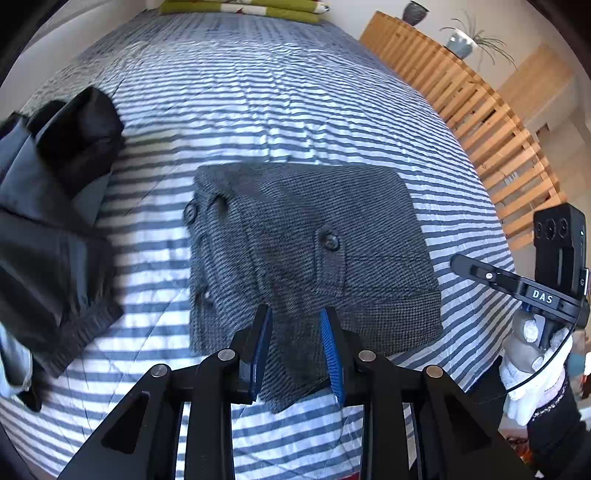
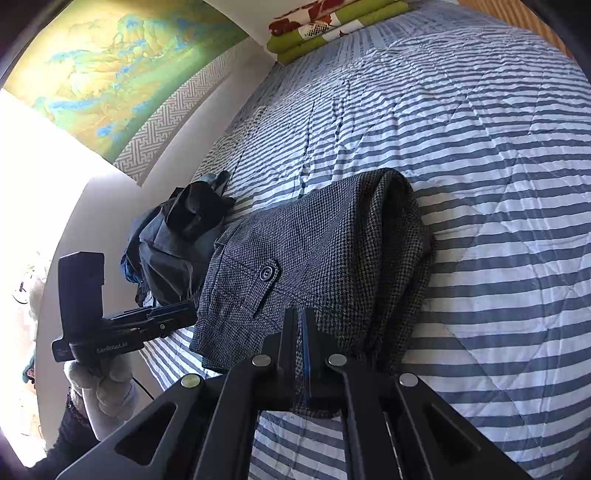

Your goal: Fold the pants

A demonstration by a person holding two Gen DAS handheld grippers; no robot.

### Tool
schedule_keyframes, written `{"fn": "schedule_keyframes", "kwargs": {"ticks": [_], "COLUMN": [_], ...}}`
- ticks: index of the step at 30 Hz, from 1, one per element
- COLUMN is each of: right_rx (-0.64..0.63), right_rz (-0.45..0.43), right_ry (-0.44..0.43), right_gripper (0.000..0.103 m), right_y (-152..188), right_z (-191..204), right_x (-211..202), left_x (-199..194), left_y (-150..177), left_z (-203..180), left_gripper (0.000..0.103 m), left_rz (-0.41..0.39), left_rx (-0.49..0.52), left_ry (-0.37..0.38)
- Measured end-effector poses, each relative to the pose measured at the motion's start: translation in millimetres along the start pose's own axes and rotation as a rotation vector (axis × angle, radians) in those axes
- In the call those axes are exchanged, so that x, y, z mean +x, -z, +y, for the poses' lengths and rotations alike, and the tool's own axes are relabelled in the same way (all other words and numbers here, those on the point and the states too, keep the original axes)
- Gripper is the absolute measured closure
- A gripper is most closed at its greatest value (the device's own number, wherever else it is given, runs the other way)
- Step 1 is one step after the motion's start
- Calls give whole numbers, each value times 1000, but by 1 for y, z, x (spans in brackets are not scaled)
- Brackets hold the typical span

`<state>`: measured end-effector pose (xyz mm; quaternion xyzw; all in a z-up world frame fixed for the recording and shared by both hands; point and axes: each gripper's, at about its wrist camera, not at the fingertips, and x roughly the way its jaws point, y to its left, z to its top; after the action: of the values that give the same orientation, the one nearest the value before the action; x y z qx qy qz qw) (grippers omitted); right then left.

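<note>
Grey tweed pants (image 1: 314, 240) lie folded into a thick rectangle on the striped bed (image 1: 277, 92), with buttons showing on top. My left gripper (image 1: 295, 317) is open, its blue-padded fingers straddling the near edge of the pants, where a corner of cloth rises between them. In the right wrist view the pants (image 2: 332, 251) bulge into a rounded fold at the far right. My right gripper (image 2: 300, 317) is shut on their near edge, and cloth hangs below the fingers. Each view shows the other gripper in a gloved hand: right gripper (image 1: 480, 273), left gripper (image 2: 162, 321).
A pile of dark clothes (image 1: 55, 221) lies left of the pants, also seen as the dark pile (image 2: 177, 236). Green folded bedding (image 1: 243, 5) sits at the head of the bed. A wooden slatted frame (image 1: 480, 110) runs along the right side. The striped cover (image 2: 480, 147) stretches far right.
</note>
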<state>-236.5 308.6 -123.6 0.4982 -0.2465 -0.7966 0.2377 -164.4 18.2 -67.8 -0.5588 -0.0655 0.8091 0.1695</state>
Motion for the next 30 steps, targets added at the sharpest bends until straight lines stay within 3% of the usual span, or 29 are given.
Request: {"fn": "schedule_keyframes", "kwargs": {"ticks": [2, 4, 5, 6, 12, 15, 16, 18, 20, 22, 24, 26, 27, 30], "right_rx": [-9, -3, -10, -18, -111, -116, -115, -100, -88, -101, -65, -29, -9, 18], "right_rz": [99, 195, 207, 224, 24, -76, -92, -86, -51, 6, 55, 48, 39, 3], "right_ry": [16, 43, 16, 4, -11, -10, -25, -18, 33, 193, 197, 137, 116, 97], "right_gripper": [98, 102, 102, 102, 96, 91, 83, 72, 72, 72, 72, 72, 70, 46], "right_y": [7, 20, 24, 23, -14, -39, -48, -61, -68, -72, -70, -67, -64, -47], "right_z": [-6, -18, -21, -21, -9, -4, -3, -3, -11, -23, -37, -45, -47, -52], "right_x": [28, 49, 47, 43, -8, -8, -1, 19, 41, 65, 73, 57, 47, 13], "left_x": [20, 49, 62, 63, 20, 7, 8, 15, 30, 48, 51, 40, 33, 11], "left_y": [-3, -3, 0, 1, -9, -20, -25, -29, -30, -31, -31, -28, -28, -22], "left_z": [-15, -9, -3, -1, 3, 7, 12, 25, 37, 43, 41, 38, 40, 50], "left_gripper": [73, 73, 74, 74, 71, 70, 70, 70, 70, 71, 71, 67, 59, 28], "left_rz": [29, 99, 133, 116, -11, -94, -97, -92, -67, -34, -36, -58, -71, -102], "left_rx": [72, 73, 64, 67, -2, -5, -25, -77, -108, -91, -70, -65, -77, -118], "left_ry": [-46, -112, -106, -90, -13, -72, -70, -65, -81, -112, -126, -104, -79, -46]}}
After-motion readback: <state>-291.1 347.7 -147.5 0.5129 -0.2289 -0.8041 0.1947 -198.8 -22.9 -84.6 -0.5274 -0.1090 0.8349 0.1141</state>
